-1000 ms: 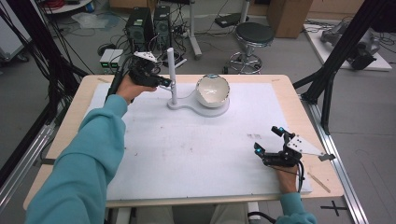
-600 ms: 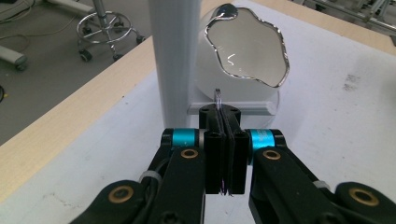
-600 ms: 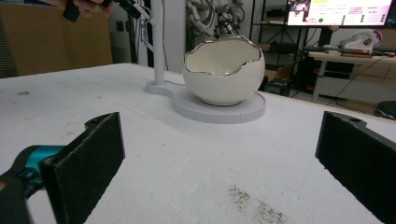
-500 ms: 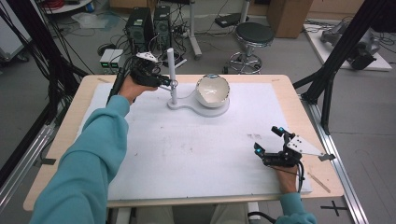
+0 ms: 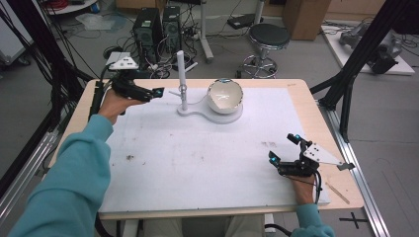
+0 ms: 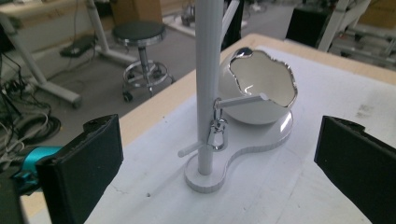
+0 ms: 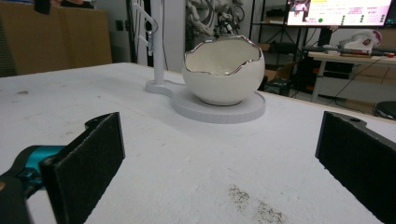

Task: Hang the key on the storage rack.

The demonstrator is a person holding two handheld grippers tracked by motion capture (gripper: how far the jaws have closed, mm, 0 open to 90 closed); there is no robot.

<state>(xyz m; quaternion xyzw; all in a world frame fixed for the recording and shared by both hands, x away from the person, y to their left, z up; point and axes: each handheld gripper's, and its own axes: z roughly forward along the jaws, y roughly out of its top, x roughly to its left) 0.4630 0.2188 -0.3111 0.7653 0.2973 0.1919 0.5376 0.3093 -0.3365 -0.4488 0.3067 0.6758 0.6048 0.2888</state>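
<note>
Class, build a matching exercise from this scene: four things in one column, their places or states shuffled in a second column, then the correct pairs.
Things:
1. clasp
2. bowl
3. left tongs
4. right tongs

Places or states:
A. open, near the table's right front
B. hanging from a peg on the post
C. open, beside the post
D. sitting on the stand's round base

Pairs: 1-B, 2-D, 3-C, 4-A

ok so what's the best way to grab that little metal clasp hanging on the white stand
Probably by the clasp's lower body, below the crossbar it hangs from. It dangles close against the upright post, so the open left gripper would best come straight in from its present side, jaws level, one either side of the clasp, clear of the eggshell bowl behind.
</note>
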